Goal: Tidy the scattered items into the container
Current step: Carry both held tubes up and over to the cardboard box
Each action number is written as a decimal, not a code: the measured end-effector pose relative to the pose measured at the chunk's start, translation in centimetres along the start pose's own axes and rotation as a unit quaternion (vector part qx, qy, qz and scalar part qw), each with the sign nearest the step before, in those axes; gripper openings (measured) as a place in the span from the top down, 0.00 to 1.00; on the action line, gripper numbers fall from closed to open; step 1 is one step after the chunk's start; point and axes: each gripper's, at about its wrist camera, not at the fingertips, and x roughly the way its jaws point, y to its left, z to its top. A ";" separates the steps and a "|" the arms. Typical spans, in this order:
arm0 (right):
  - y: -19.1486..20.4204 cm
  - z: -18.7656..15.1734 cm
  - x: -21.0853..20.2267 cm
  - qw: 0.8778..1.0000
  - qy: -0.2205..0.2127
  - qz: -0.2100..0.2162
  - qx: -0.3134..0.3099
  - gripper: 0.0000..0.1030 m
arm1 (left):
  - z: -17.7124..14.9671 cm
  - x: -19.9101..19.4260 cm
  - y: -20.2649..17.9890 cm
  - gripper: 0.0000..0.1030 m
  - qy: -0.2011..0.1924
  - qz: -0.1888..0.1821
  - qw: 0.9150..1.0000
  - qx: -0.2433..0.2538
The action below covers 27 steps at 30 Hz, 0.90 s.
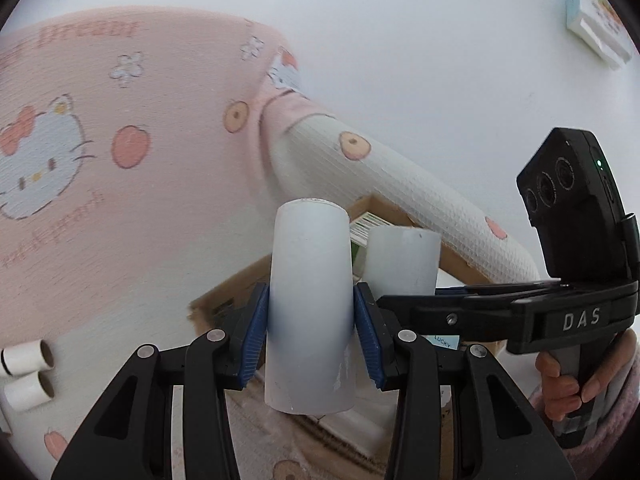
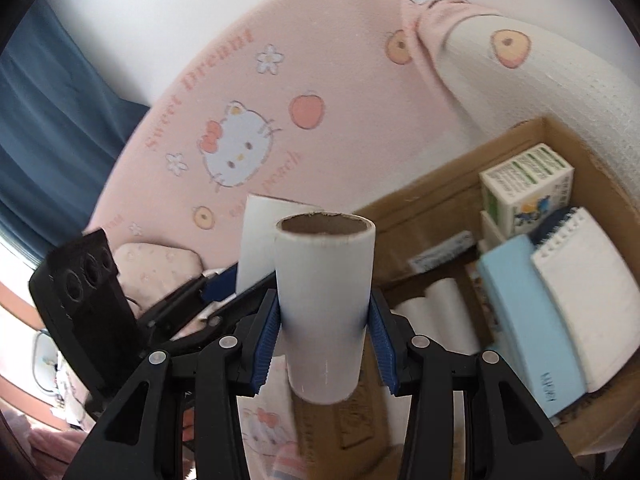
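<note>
My left gripper (image 1: 310, 320) is shut on a white paper roll (image 1: 309, 304), held upright above the near edge of the cardboard box (image 1: 224, 300). My right gripper (image 2: 325, 344) is shut on a second white roll with a brown cardboard core (image 2: 326, 300), upright over the box's left side (image 2: 424, 208). In the left wrist view the right gripper (image 1: 500, 304) comes in from the right with its roll (image 1: 402, 260). In the right wrist view the left gripper (image 2: 192, 292) is at the left with its roll (image 2: 260, 240). Two more rolls (image 1: 28, 376) lie on the pink bedding at the far left.
The box holds a green-and-white carton (image 2: 528, 188), a light blue case (image 2: 532, 320), a spiral notepad (image 2: 588, 296) and two white rolls (image 2: 436, 312). A pink Hello Kitty quilt (image 1: 100, 140) and a white bolster (image 1: 420, 200) surround it. A blue curtain (image 2: 48, 128) hangs at the left.
</note>
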 end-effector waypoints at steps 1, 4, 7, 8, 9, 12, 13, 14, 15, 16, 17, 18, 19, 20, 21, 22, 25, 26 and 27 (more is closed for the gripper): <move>-0.5 0.1 0.0 1.000 0.003 -0.004 0.001 0.60 | 0.1 0.5 -0.2 0.55 0.005 -0.001 1.000 0.002; -2.0 0.4 0.2 1.000 0.009 -0.005 0.016 0.60 | 0.3 1.7 -0.2 0.55 0.024 -0.004 1.000 0.002; -3.4 0.7 0.4 1.000 0.006 -0.013 0.027 0.60 | 0.4 2.9 0.0 0.55 0.045 -0.008 0.999 0.003; -3.7 0.8 0.4 0.999 0.004 -0.016 0.032 0.60 | 0.4 3.3 -0.1 0.55 0.050 -0.009 0.999 0.005; -4.1 0.8 0.4 0.999 0.003 -0.017 0.038 0.60 | 0.3 3.5 -0.1 0.55 0.052 -0.009 0.999 0.006; -5.0 1.0 0.3 0.999 -0.002 -0.012 0.048 0.60 | 0.4 3.9 -0.1 0.55 0.051 -0.010 0.999 0.004; -5.2 1.0 0.4 0.999 -0.002 -0.009 0.051 0.60 | 0.4 4.0 0.0 0.55 0.053 -0.012 0.999 0.002; -5.5 1.0 0.4 0.998 -0.004 -0.007 0.057 0.60 | 0.5 4.2 0.3 0.55 0.055 -0.016 0.998 -0.003; -5.7 1.1 0.4 0.998 -0.005 -0.004 0.063 0.60 | 0.6 4.3 0.5 0.55 0.057 -0.020 0.998 -0.009; -6.0 1.1 0.5 0.998 -0.007 0.000 0.069 0.60 | 0.6 4.4 0.6 0.55 0.059 -0.023 0.998 -0.013; -6.1 1.1 0.6 0.997 -0.009 0.002 0.073 0.60 | 0.6 4.5 0.7 0.55 0.063 -0.030 0.997 -0.018; -6.2 1.1 0.7 0.997 -0.013 0.002 0.078 0.60 | 0.6 4.6 0.8 0.55 0.066 -0.037 0.997 -0.023; -6.4 1.2 0.9 0.996 -0.016 0.002 0.084 0.60 | 0.5 4.7 0.8 0.55 0.068 -0.039 0.997 -0.025; -6.5 1.2 0.9 0.996 -0.018 0.002 0.087 0.60 | 0.4 4.7 0.8 0.55 0.069 -0.036 0.997 -0.023; -6.6 1.3 1.1 0.996 -0.019 0.004 0.092 0.60 | 0.3 4.7 0.8 0.55 0.069 -0.031 0.997 -0.019; -6.7 1.3 1.3 0.995 -0.018 0.005 0.098 0.60 | 0.2 4.7 0.7 0.55 0.070 -0.026 0.997 -0.014; -6.6 1.5 1.8 0.995 -0.010 -0.018 0.095 0.60 | 0.0 4.7 0.4 0.55 0.066 -0.008 0.998 0.002; -6.4 1.4 2.0 0.996 -0.005 -0.036 0.086 0.60 | -0.1 4.6 0.4 0.55 0.062 -0.001 0.998 0.006; -6.2 1.5 2.4 0.996 0.004 -0.052 0.078 0.60 | -0.1 4.4 0.5 0.55 0.058 0.004 0.998 0.008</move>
